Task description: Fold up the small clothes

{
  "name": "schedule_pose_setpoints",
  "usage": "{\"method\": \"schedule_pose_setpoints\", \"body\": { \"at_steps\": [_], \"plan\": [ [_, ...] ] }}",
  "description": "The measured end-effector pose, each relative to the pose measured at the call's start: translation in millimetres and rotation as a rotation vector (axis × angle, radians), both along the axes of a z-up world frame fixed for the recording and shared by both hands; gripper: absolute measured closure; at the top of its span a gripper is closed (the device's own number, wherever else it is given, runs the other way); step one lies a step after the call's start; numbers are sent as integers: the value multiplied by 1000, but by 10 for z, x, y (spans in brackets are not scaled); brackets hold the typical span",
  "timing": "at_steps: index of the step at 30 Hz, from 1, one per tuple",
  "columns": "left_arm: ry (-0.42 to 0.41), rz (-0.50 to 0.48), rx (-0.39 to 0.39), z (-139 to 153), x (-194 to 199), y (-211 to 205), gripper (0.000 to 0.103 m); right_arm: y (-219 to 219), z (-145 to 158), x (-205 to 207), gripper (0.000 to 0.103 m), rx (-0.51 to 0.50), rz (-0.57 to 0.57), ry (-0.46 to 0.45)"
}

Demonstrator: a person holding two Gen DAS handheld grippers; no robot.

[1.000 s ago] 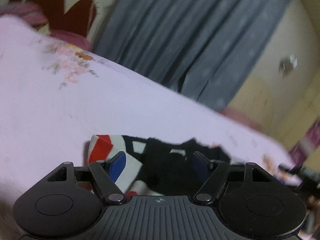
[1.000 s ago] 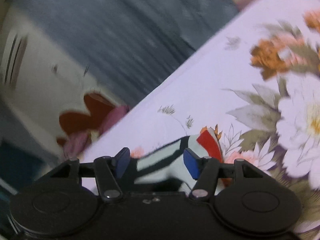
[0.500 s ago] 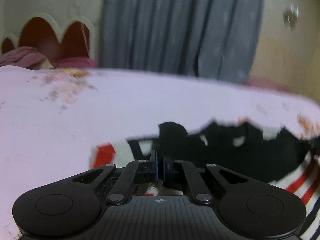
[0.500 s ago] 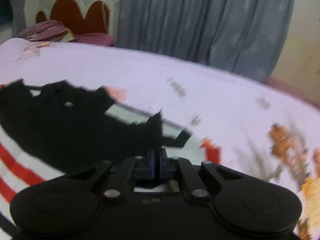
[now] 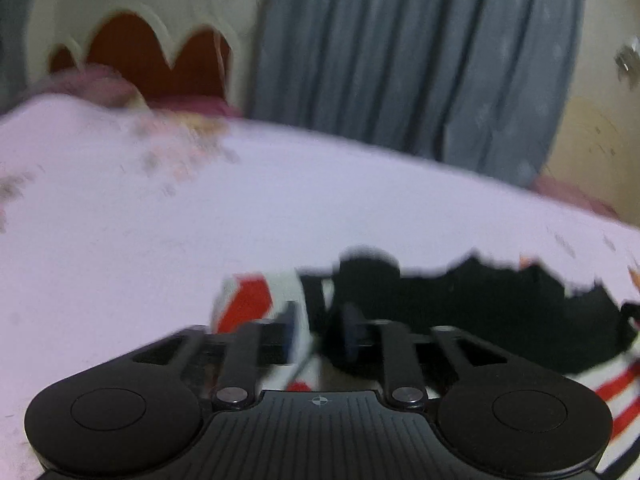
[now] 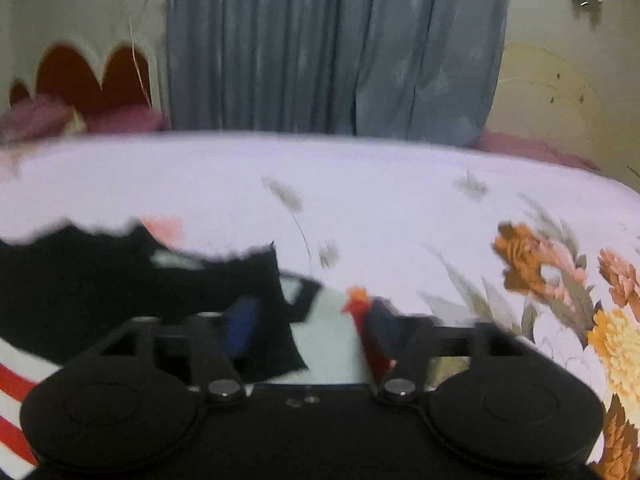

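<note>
Left gripper (image 5: 320,330) and right gripper (image 6: 310,320): jaws part-open, opening, soft garment (image 5: 460,300) between pads, unpinched; bedsheet (image 6: 360,184) floral.

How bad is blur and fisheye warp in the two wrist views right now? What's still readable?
Left wrist view: motion-smeared throughout, the garment has ragged black edges, the bedsheet print is streaked; bed edge bows under fisheye. Right wrist view: fingers and garment blurred, while the flower print and curtain folds read better; dim, warm indoor light, no glare in either.
</note>
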State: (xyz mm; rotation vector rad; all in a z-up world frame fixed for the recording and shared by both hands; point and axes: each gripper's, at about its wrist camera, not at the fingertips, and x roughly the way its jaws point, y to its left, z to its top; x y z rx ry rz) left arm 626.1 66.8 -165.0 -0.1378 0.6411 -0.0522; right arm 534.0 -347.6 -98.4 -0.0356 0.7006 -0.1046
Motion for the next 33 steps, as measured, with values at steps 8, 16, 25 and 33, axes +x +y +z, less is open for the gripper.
{"method": "schedule_pose_setpoints", "body": {
  "at_steps": [8,16,25,33],
  "plan": [
    [41,-301,19,-1,-76,-1013,43,1040,-181,76,53,31,351,90],
    [31,-237,205,-175,-283,-461,44,150,-184,-100,53,-41,144,115],
    [-15,-318,103,78,-648,-1056,44,857,66,-528,56,-17,297,54],
    [44,-263,150,-75,-772,-803,44,793,-97,-788,53,-104,273,92]
  ]
}}
